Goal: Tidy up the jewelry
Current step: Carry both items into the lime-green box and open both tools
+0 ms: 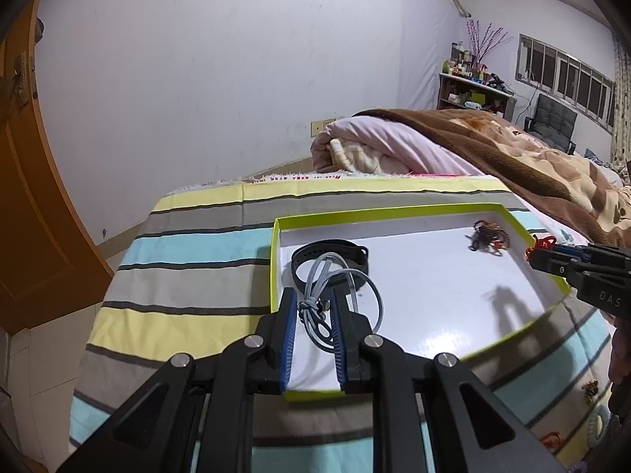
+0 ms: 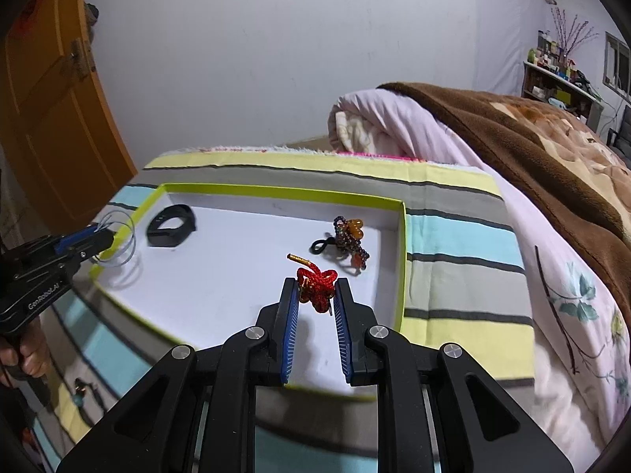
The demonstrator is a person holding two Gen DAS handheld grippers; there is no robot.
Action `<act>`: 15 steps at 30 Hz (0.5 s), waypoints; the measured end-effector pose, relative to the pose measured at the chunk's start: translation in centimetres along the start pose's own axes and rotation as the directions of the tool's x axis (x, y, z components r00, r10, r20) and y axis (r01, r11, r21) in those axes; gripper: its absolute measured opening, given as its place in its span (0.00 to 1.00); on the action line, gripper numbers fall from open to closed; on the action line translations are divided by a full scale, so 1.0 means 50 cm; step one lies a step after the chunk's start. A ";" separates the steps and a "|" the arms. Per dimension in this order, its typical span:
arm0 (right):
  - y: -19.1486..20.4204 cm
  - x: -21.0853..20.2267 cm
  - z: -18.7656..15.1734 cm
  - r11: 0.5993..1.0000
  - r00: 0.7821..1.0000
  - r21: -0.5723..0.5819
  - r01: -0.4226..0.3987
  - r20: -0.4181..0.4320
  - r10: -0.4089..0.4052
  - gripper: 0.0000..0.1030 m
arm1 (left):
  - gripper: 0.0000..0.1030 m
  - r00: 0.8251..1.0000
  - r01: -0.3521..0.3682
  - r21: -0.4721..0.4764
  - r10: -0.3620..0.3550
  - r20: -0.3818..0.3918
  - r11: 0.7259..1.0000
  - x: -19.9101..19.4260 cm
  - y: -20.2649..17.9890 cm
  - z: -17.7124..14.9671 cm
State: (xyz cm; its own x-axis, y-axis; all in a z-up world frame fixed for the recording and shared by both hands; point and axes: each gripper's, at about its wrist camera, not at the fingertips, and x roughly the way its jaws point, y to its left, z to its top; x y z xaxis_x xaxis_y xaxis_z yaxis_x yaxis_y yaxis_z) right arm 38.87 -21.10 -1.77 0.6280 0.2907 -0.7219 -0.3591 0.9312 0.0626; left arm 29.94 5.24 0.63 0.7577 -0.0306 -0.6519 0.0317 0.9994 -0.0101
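Observation:
A shallow white box with a lime-green rim [image 1: 394,209] [image 2: 402,260] lies on the striped bedspread. My left gripper [image 1: 313,299] is shut on a grey-blue cord necklace [image 1: 347,280], held over the box's near left part, above a black wristband [image 1: 315,256] [image 2: 171,225]. My right gripper [image 2: 315,287] is shut on a red knotted cord ornament [image 2: 317,285] with a gold tip, held over the box's right part. The ornament also shows at the box's right rim [image 1: 544,242]. A dark beaded bracelet with amber beads [image 1: 487,236] [image 2: 349,238] lies in the box's far right corner.
Loose jewelry pieces [image 1: 591,388] [image 2: 81,388] lie on the striped bedspread [image 1: 189,260] near the front edge. A rolled pink quilt [image 2: 394,126] and brown blanket [image 1: 532,157] lie behind and to the right. An orange door [image 1: 23,197] stands at the left.

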 end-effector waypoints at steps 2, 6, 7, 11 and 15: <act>-0.008 0.019 0.004 1.000 1.000 0.006 0.008 -0.013 -0.007 0.18 | 0.17 1.000 -0.005 0.002 0.005 -0.008 1.000 0.014 0.003 0.002; -0.023 0.051 0.005 1.000 0.999 0.024 0.017 -0.051 -0.016 0.18 | 0.17 0.999 -0.010 -0.002 0.010 -0.032 1.000 0.042 0.008 0.003; -0.028 0.057 0.007 0.999 0.998 0.037 0.008 -0.063 -0.006 0.18 | 0.17 0.999 -0.012 -0.004 0.012 -0.039 1.000 0.048 0.009 0.002; -0.027 0.065 0.014 0.999 0.997 0.026 0.027 -0.074 -0.025 0.19 | 0.18 0.999 -0.011 -0.004 0.011 -0.053 1.000 0.065 0.009 0.002; -0.021 0.079 0.016 1.000 0.995 0.009 0.029 -0.098 -0.028 0.20 | 0.18 0.998 -0.005 0.009 0.005 -0.062 1.000 0.070 0.003 0.006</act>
State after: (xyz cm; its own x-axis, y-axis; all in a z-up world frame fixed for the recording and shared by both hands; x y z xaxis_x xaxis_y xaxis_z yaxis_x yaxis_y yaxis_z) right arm 42.26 -20.74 -4.14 0.5666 0.2419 -0.7877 -0.3344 0.9412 0.0485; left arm 32.77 5.27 -1.43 0.7159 -0.0244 -0.6977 0.0338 0.9994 -0.0003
